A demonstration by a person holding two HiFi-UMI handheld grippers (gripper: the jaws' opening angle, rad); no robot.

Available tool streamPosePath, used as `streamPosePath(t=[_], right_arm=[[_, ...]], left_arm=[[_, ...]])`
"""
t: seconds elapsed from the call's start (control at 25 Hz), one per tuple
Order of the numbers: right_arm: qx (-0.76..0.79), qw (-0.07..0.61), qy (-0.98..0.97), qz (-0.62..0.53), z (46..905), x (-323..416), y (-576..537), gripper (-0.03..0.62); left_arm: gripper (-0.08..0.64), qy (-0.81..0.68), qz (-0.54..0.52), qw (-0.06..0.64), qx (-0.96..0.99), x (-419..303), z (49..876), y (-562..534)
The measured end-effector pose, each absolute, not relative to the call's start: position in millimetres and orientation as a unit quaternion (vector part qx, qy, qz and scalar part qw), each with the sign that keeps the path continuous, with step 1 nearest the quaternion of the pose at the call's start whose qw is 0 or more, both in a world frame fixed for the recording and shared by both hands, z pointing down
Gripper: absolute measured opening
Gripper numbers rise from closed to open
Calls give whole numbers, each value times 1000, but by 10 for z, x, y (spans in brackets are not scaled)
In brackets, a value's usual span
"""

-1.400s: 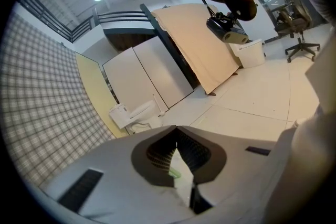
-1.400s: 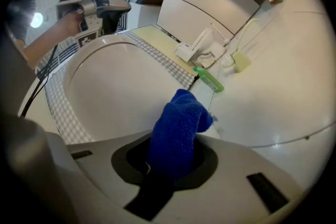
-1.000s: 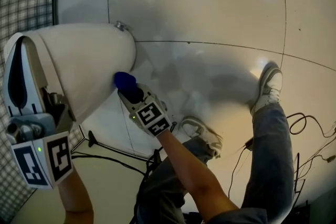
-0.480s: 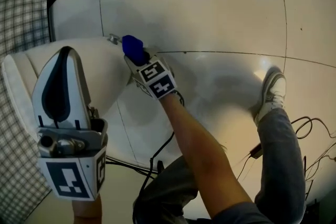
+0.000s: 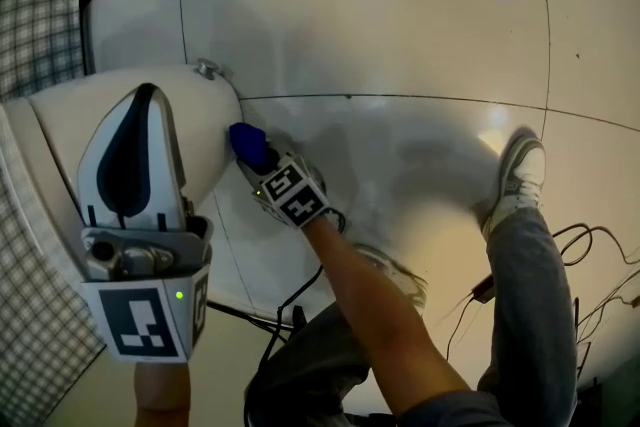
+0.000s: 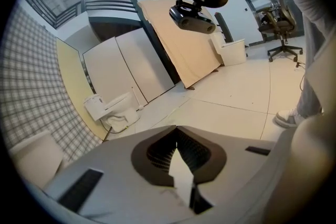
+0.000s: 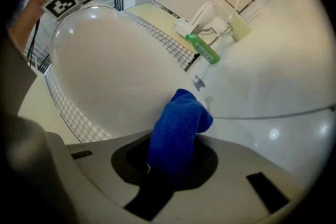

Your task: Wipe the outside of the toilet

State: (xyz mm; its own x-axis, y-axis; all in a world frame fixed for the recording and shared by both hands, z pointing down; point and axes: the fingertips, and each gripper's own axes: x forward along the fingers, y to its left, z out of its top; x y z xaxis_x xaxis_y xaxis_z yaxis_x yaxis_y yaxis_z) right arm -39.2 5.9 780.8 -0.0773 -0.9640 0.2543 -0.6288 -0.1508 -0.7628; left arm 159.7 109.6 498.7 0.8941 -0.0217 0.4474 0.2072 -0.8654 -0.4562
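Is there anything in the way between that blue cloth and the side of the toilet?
Nothing visible does. The blue cloth, clamped in the right hand-held gripper, seems to lie right against the toilet, on its outer side.

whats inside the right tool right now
A blue cloth fills the right tool, its tip by the toilet. The cloth covers the tool's inner faces, so anything else in there is hidden.
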Motion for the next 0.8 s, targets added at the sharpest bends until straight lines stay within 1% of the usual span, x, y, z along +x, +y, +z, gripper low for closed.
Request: streamPosePath(t=[0.2,0.36,0.56,0.8], right_arm=[[-624,237,610,-427,7653,-1023,184,74],[-621,253,610,-422,7615,-1161,148,74],[-648,250,598,-399,7274,-785,325,74],[-688,210,604,-344,6058,69,834,74]], left_arm=[[15,-44,-239,244,-939,1400,5040,1107],[15,-37,-239,255,-936,1278,5085,1045],[15,-19,-231,243,-942,1215,4855,1090],[15,24,-228,195,-954,1237,4039,1254]])
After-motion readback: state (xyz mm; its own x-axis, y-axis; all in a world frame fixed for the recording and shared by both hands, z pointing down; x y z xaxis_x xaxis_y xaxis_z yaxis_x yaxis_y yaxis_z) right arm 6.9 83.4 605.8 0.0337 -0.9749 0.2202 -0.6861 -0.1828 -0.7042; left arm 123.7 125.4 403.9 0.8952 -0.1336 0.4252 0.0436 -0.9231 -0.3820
